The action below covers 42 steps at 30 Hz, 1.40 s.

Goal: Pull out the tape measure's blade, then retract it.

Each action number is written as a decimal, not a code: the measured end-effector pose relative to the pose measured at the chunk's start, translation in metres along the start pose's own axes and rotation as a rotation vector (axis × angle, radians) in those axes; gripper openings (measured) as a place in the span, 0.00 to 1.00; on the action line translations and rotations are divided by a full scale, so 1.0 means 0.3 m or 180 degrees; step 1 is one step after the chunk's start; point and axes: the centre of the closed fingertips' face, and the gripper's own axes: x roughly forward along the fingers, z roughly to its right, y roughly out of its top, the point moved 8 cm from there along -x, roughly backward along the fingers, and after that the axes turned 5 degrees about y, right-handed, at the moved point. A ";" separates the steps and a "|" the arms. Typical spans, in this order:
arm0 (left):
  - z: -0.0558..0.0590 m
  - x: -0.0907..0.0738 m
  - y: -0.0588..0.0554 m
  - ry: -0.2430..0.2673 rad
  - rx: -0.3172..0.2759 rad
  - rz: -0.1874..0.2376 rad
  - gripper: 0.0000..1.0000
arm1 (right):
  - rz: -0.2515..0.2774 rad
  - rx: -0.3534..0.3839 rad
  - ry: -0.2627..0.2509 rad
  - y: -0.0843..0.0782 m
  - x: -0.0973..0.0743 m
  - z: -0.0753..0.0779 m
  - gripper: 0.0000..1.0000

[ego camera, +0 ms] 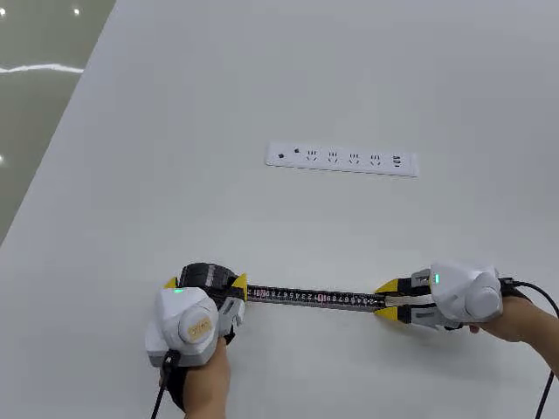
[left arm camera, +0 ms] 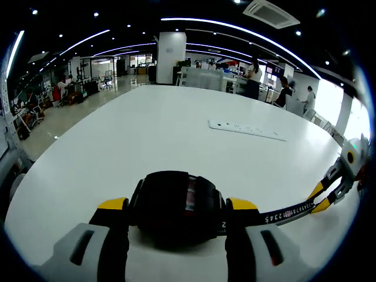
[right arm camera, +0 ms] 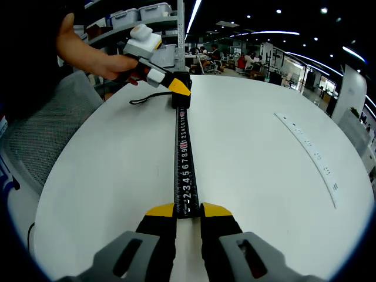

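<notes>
The left tongs (ego camera: 206,284) clamp the black round plastic tape measure (left arm camera: 176,205). Its black numbered blade (ego camera: 314,298) stretches over the white table (ego camera: 262,87) to the right tongs (ego camera: 386,299), which are pinched narrowly on its tip.

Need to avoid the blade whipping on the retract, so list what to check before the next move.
1. Left hand-held gripper clamped on the tape measure case: ok.
2. Right hand-held gripper shut on the blade at its end: ok.
3. Blade runs straight between the two grippers, low along the table, with no kink: ok.
4. Retract path free: the power strip lies well apart from the blade: ok.
5. Blade lock released on the case: cannot tell.
</notes>
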 end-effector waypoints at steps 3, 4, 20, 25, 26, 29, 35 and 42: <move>0.003 0.001 0.004 0.0032 0.0048 -0.0047 0.62 | -0.0006 -0.0008 -0.0008 0.002 -0.004 0.002 0.15; 0.003 0.001 0.004 0.0044 0.0040 -0.0051 0.62 | -0.0009 -0.0006 -0.0006 0.000 -0.004 0.002 0.15; -0.001 -0.003 0.006 0.0029 0.0046 -0.0076 0.59 | -0.0036 -0.0021 -0.0017 0.003 -0.011 -0.004 0.14; -0.002 -0.002 0.005 0.0004 0.0064 -0.0095 0.59 | -0.0044 -0.0021 -0.0012 0.001 -0.010 -0.007 0.14; -0.002 -0.002 0.006 0.0000 0.0071 -0.0096 0.59 | -0.0043 -0.0020 -0.0011 0.002 -0.010 -0.007 0.14; -0.002 -0.003 0.006 -0.0011 0.0080 -0.0092 0.59 | -0.0040 -0.0014 -0.0009 0.007 -0.012 -0.012 0.14; -0.004 -0.003 0.007 -0.0025 0.0088 -0.0103 0.59 | -0.0035 -0.0019 -0.0013 0.004 -0.010 -0.015 0.14; -0.004 -0.002 0.005 -0.0056 0.0111 -0.0115 0.58 | -0.0014 -0.0017 -0.0013 0.012 -0.006 -0.020 0.14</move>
